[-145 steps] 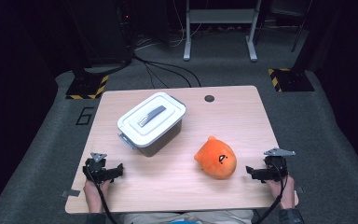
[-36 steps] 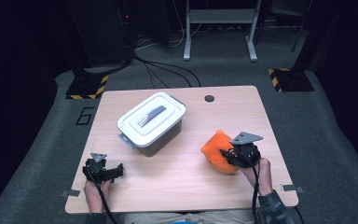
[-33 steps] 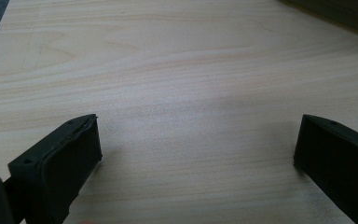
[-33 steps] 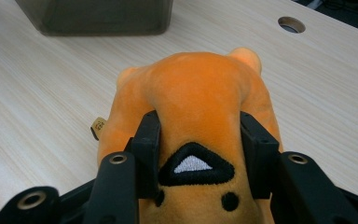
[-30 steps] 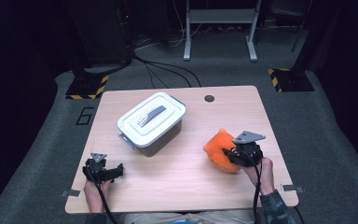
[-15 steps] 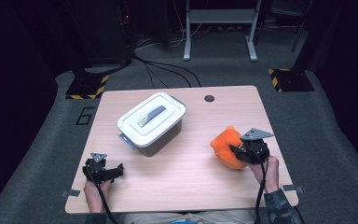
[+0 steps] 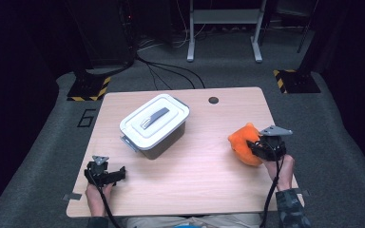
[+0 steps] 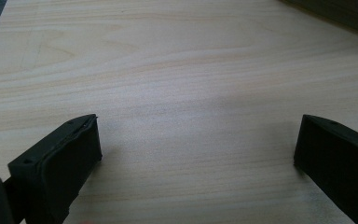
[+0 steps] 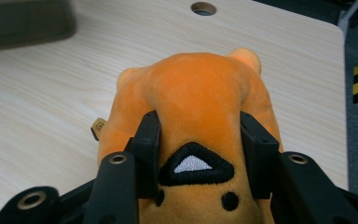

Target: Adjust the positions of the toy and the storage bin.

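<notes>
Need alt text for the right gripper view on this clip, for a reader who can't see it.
The right gripper has its two black jaws pressed into the sides of an orange plush toy over a light wooden table. A round hole in the tabletop shows at the far edge.

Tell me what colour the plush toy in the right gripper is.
The plush toy is orange, with a black-edged white triangle; the right gripper view shows it best.

A light wood worktop (image 7: 209, 190) with a round cable hole (image 7: 213, 100) near its far edge stands on grey carpet (image 7: 43, 142). Beyond it the room is dark, with black cables (image 7: 171, 71) trailing across the floor, a grey metal frame (image 7: 223, 28), and yellow-and-black striped base plates (image 7: 86, 89) on both sides.
</notes>
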Motion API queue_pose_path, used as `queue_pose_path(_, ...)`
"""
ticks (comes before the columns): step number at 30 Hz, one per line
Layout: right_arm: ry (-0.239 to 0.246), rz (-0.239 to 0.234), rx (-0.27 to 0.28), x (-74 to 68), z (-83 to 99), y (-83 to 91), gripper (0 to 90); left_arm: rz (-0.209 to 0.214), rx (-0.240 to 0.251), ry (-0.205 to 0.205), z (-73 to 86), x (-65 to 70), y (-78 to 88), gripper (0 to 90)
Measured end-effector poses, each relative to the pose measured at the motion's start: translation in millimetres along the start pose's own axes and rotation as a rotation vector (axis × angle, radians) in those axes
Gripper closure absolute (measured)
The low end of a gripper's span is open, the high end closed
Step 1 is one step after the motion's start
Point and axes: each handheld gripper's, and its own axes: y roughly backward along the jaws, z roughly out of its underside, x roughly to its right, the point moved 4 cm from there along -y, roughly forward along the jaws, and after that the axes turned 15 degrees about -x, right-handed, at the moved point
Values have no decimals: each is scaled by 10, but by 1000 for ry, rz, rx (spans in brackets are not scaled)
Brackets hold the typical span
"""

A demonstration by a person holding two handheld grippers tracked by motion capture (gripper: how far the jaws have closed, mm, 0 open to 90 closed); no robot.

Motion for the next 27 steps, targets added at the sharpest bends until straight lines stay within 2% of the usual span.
queue_pose_path(15,-83,70,-18,345,36,-115,566,3,0,7,0,2,-1,2)
queue_pose_path(23,-134,103,-21,496,50,-177,555,5,4,8,-2,-1,-6,2)
queue_pose_path(27,-141,111,-23,536,45,-208,548,5,4,8,-2,0,-6,2)
